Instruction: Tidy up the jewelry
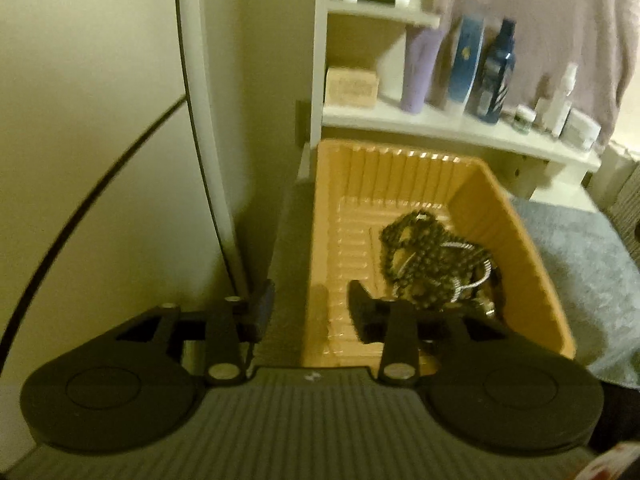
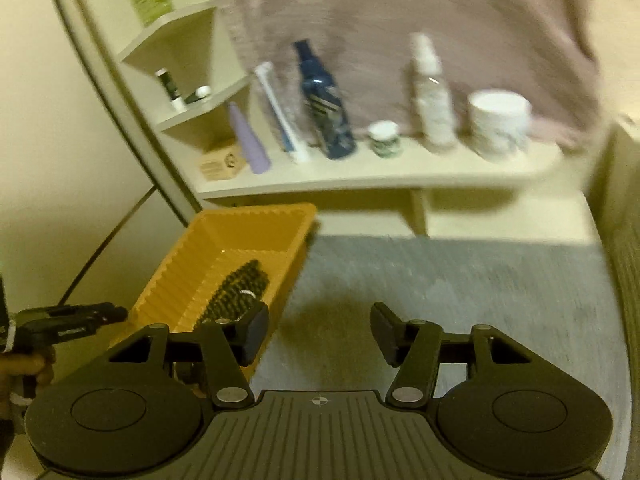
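An orange ribbed plastic tray (image 1: 532, 256) stands on a grey mat and holds a pile of dark beaded necklaces (image 1: 432, 256) with a silver bangle (image 1: 476, 280) among them. My left gripper (image 1: 310, 308) is open and empty, straddling the tray's near left wall, its right finger inside the tray next to the beads. In the right wrist view the tray (image 2: 168, 280) and the beads (image 2: 236, 292) lie at the left. My right gripper (image 2: 320, 332) is open and empty above the mat (image 2: 460, 280), just right of the tray. The left gripper (image 2: 68, 324) shows at the far left.
A white shelf (image 2: 360, 176) behind the tray carries a lilac tube (image 2: 248, 140), a dark blue bottle (image 2: 328, 108), a white spray bottle (image 2: 432, 92), small jars (image 2: 500, 120) and a small carton (image 2: 222, 164). A pinkish towel (image 2: 400, 8) hangs behind. A mirror edge (image 1: 204, 120) stands left.
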Demonstrator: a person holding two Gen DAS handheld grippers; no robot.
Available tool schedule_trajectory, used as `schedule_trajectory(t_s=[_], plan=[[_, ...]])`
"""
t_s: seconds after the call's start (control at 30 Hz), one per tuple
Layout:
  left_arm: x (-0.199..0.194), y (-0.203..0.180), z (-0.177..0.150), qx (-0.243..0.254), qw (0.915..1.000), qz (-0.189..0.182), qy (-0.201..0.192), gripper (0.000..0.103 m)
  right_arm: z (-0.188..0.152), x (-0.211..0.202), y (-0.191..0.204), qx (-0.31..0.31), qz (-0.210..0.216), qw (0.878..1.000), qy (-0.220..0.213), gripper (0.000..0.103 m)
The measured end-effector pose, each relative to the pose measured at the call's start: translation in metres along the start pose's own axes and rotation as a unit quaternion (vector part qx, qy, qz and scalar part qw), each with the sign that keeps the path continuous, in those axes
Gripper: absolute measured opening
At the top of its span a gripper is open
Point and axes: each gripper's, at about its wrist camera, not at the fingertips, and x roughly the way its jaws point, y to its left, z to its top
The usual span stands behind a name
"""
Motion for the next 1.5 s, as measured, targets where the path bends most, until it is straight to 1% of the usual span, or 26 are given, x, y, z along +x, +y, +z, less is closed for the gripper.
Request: schedule_trajectory(t_s=[0.03, 0.07, 0.1, 0.17, 0.23, 0.3, 0.4, 0.43, 0.5, 0.6, 0.67, 0.73, 0.83, 1.0, 1.1, 1.2, 1.33, 1.5], plan=[[-0.005, -0.003, -0.001, -0.003, 1.0, -0.001, -0.006, 0.054, -0.005, -0.004, -0.002, 0.008, -0.004, 1.0, 0.0, 0.063], [-0.01, -0.007, -0.002, -0.007, 0.9999, -0.003, -0.01, 0.058, -0.011, -0.007, -0.003, 0.016, -0.008, 1.0, 0.0, 0.065], [-0.014, -0.011, -0.004, -0.01, 0.9998, -0.007, -0.014, 0.065, -0.015, -0.01, -0.004, 0.022, -0.013, 1.0, 0.001, 0.067], [-0.021, -0.02, -0.008, -0.012, 0.9996, -0.015, -0.02, 0.071, -0.025, -0.016, -0.005, 0.034, -0.022, 0.999, 0.0, 0.068], [-0.027, -0.031, -0.014, -0.013, 0.9994, -0.021, -0.024, 0.085, -0.035, -0.024, -0.005, 0.042, -0.03, 0.999, -0.002, 0.07], [-0.033, -0.041, -0.021, -0.006, 0.999, -0.024, -0.036, 0.09, -0.041, -0.031, -0.003, 0.041, -0.036, 0.999, -0.003, 0.071], [-0.041, -0.059, -0.031, 0.008, 0.9991, -0.021, -0.037, 0.094, -0.05, -0.039, 0.003, 0.027, -0.052, 0.998, -0.005, 0.073], [-0.044, -0.064, -0.034, 0.011, 0.9991, -0.017, -0.037, 0.097, -0.053, -0.042, 0.006, 0.021, -0.058, 0.998, -0.005, 0.073], [-0.049, -0.074, -0.04, 0.012, 0.9991, -0.014, -0.038, 0.1, -0.059, -0.046, 0.012, 0.001, -0.075, 0.997, -0.003, 0.074], [-0.054, -0.087, -0.047, 0.007, 0.9994, -0.016, -0.031, 0.102, -0.072, -0.049, 0.021, -0.035, -0.113, 0.993, -0.001, 0.076], [-0.055, -0.094, -0.051, 0.003, 0.9998, -0.013, -0.018, 0.102, -0.079, -0.05, 0.023, -0.042, -0.122, 0.992, 0.002, 0.076], [-0.057, -0.102, -0.055, 0.003, 0.9996, -0.027, -0.008, 0.102, -0.085, -0.052, 0.023, -0.035, -0.123, 0.992, 0.003, 0.076], [-0.061, -0.111, -0.06, 0.001, 0.9994, -0.036, -0.003, 0.102, -0.092, -0.056, 0.023, -0.027, -0.126, 0.992, 0.003, 0.076], [-0.066, -0.126, -0.065, 0.006, 0.9991, -0.042, 0.007, 0.102, -0.099, -0.065, 0.026, -0.019, -0.133, 0.991, 0.004, 0.076], [-0.071, -0.133, -0.068, 0.01, 0.9992, -0.039, 0.005, 0.102, -0.103, -0.068, 0.03, -0.012, -0.14, 0.99, 0.007, 0.076], [-0.076, -0.139, -0.072, 0.016, 0.999, -0.04, 0.006, 0.102, -0.109, -0.07, 0.034, -0.008, -0.14, 0.99, 0.009, 0.076], [-0.08, -0.148, -0.078, 0.025, 0.9991, -0.033, 0.008, 0.102, -0.118, -0.072, 0.039, -0.006, -0.139, 0.99, 0.009, 0.076], [-0.084, -0.156, -0.085, 0.035, 0.9987, -0.035, 0.007, 0.102, -0.126, -0.074, 0.042, -0.001, -0.146, 0.989, 0.006, 0.076]])
